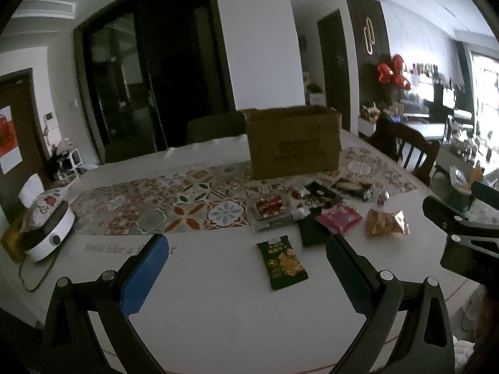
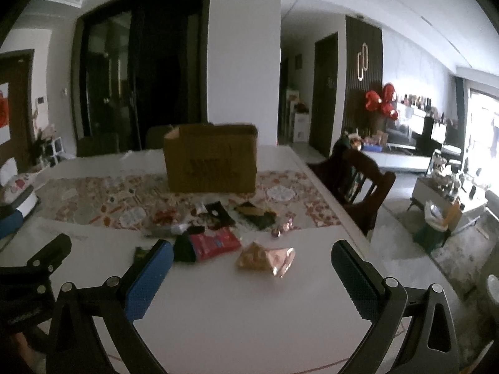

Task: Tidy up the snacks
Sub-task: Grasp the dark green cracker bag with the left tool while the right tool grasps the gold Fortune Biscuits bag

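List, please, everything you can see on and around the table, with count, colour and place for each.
Box: one, brown cardboard, open top, far middle of the table.
Runner: one, patterned red and grey, across the table under the box.
Green packet: one, dark green, alone on the white table nearest the left gripper.
Red packet: one, red, at the near edge of the snack pile.
Gold packet: one, crinkled gold, nearest the right gripper.
Other snacks: several, mostly dark wrappers, on the runner before the box; exact count unclear.
Appliance: one, white, round, left table end.
Chair: one, dark wood, right side.
Left gripper: open, empty.
Right gripper: open, empty.
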`<state>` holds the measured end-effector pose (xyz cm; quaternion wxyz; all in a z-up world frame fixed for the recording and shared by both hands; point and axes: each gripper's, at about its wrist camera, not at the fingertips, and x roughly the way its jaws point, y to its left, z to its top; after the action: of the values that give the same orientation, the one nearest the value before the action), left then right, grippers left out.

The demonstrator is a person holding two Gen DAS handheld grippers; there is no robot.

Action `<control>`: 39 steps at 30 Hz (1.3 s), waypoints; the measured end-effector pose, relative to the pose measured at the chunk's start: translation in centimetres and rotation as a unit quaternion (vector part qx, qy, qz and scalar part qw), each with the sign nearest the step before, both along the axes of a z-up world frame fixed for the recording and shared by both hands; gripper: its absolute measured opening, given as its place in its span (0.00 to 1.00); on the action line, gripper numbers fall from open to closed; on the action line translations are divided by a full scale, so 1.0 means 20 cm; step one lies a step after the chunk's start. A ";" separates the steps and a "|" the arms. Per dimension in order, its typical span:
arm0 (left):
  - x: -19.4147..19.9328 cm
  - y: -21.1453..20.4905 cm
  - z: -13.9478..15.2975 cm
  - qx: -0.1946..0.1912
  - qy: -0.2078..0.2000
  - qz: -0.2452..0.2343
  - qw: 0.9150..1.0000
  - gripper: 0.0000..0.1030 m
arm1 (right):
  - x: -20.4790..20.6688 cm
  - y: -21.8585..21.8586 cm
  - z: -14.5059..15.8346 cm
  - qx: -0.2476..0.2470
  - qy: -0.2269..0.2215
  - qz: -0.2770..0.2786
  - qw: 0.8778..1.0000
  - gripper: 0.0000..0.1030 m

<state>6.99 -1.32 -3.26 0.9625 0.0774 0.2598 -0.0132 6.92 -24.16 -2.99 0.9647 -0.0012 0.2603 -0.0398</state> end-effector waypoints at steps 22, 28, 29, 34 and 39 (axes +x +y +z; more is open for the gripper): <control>0.62 -0.16 -0.44 -0.005 0.218 -0.007 0.976 0.88 | 0.60 -0.18 -0.44 0.070 0.173 -0.019 0.982 0.99; 0.69 -0.16 -0.51 -0.009 0.246 -0.003 0.969 0.84 | 0.67 -0.18 -0.51 0.081 0.196 -0.023 0.977 0.99; 0.69 -0.16 -0.52 -0.009 0.248 -0.002 0.969 0.81 | 0.68 -0.18 -0.52 0.082 0.198 -0.024 0.977 0.99; 0.72 -0.16 -0.55 -0.013 0.260 -0.005 0.965 0.74 | 0.72 -0.19 -0.54 0.079 0.200 -0.032 0.976 0.99; 0.74 -0.17 -0.58 -0.019 0.270 -0.009 0.963 0.60 | 0.74 -0.20 -0.56 0.080 0.204 -0.035 0.975 0.90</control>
<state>21.82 -4.63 -14.77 0.8579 0.0552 0.5087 -0.0475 21.66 -28.22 -14.14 0.8861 0.0770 0.4542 -0.0517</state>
